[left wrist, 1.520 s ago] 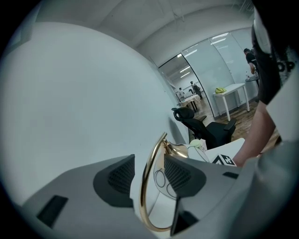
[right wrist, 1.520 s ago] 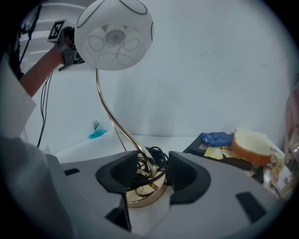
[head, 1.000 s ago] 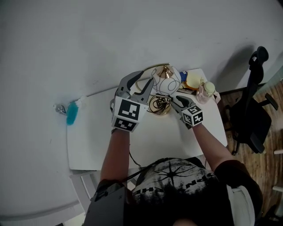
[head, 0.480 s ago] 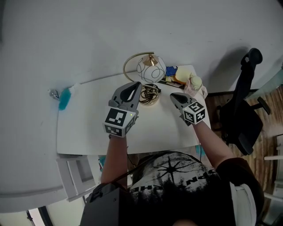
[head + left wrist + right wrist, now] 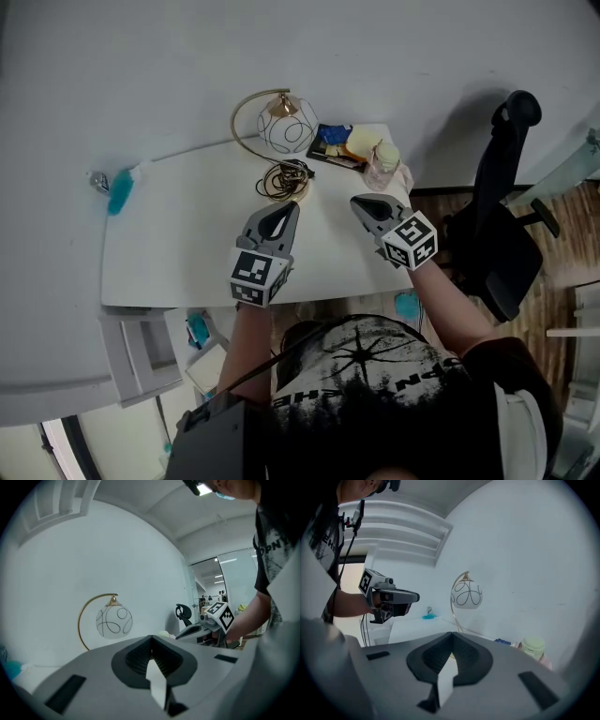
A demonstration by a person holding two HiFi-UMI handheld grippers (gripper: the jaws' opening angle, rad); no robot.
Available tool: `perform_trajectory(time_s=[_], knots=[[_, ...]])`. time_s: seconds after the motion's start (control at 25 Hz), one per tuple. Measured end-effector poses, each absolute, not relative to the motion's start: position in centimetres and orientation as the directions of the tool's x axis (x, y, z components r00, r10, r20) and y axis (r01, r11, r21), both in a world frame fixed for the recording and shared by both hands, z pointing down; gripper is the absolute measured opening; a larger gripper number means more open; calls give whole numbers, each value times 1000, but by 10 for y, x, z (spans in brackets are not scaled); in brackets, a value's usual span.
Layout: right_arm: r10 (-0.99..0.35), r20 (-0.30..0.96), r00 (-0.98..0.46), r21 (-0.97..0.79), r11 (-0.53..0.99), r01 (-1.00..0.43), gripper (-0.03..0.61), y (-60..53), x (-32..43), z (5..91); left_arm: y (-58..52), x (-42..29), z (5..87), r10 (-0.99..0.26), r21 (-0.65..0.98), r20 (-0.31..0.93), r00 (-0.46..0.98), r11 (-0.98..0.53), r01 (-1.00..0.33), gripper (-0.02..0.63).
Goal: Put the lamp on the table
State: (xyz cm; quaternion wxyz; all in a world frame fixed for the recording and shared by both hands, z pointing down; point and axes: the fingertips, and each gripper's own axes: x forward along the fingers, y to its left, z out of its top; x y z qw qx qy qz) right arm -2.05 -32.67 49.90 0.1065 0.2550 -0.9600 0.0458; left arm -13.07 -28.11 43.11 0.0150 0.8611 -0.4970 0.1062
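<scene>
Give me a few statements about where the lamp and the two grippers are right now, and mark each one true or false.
1. The lamp stands on the table, near its far edge. True.
2. The left gripper is clamped on the lamp's gold arc. False: its jaws are together on nothing, and it is apart from the lamp, nearer the person.
3. The right gripper has its jaws together with nothing between them. True.
4. The office chair is at the person's left. False: it is at the person's right, beside the table.
</scene>
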Motion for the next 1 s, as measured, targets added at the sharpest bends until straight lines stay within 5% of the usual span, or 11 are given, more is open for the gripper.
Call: perform_trajectory(time_s=[1.0], knots=[[-488, 239, -840, 43, 869, -492, 18, -254, 45, 492, -230, -38, 473, -780, -65, 246, 575, -606, -793, 15]])
